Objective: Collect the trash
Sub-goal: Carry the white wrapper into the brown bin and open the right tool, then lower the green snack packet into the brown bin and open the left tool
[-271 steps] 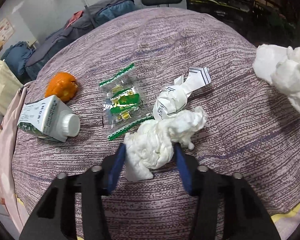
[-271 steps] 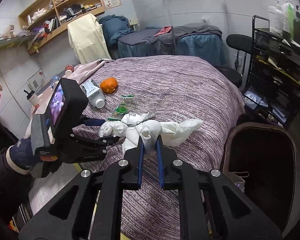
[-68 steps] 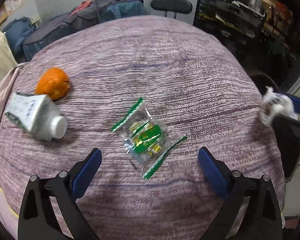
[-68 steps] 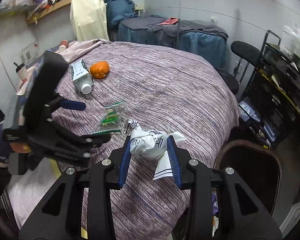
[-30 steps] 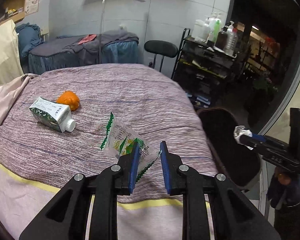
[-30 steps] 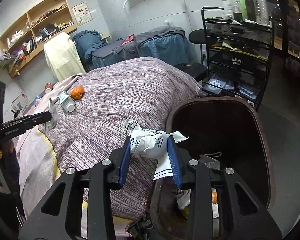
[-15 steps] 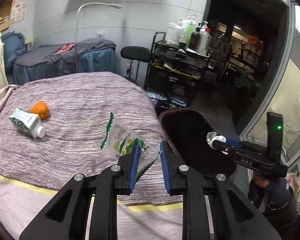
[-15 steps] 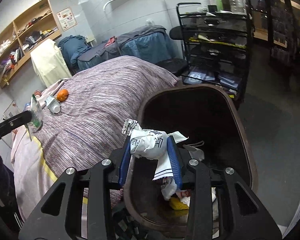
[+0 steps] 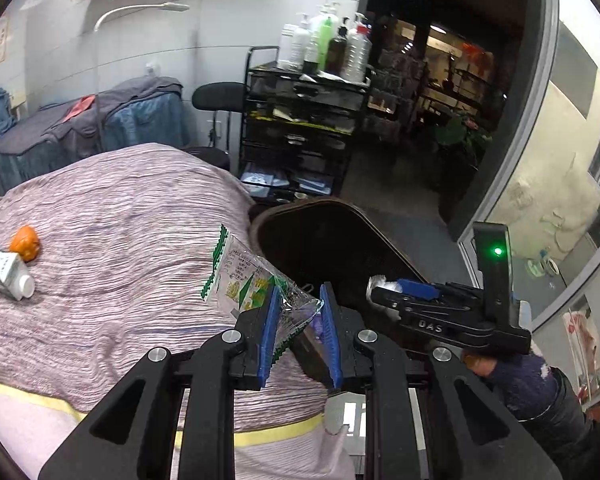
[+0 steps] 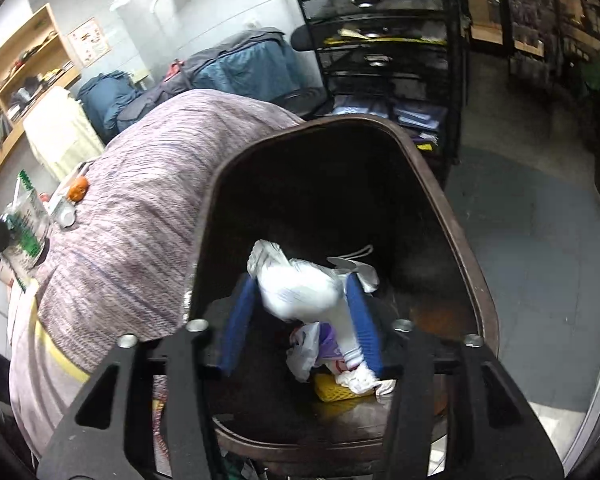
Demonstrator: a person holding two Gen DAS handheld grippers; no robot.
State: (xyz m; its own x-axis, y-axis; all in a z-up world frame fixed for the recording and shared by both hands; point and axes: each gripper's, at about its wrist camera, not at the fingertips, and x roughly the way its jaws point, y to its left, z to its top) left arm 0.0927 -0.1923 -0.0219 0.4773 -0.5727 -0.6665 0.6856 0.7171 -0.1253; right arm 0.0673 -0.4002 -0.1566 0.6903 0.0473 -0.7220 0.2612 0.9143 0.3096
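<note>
Right wrist view first: my right gripper [image 10: 300,320] is hanging over the mouth of the dark brown plastic trash bin [image 10: 452,216], and its blue fingers [image 10: 236,324] have just been opening. The crumpled white paper wrapper [image 10: 300,292] is between them, blurred. It looks like it touches the right-hand pad while the left pad has come away from it, so I'd call that a loose hold at best, pads not really pressing. Below it, down in the bin, there's a heap of white tissue scraps and something yellow [image 10: 334,392].

Over in the left wrist view, my left gripper [image 9: 298,312] has its fingers nearly closed, pinching the bottom corner of the clear plastic snack packet with green print and green edges [image 9: 244,284]. The packet sticks up and to the left out of the pads, held in the air above the edge of the purple striped bedspread [image 9: 112,240], right beside the bin's rim.

Left behind on the bedspread, well apart from both grippers: a green and white drink carton with a white cap [image 9: 6,274], lying on its side, and an orange fruit peel [image 9: 25,237] touching it.
</note>
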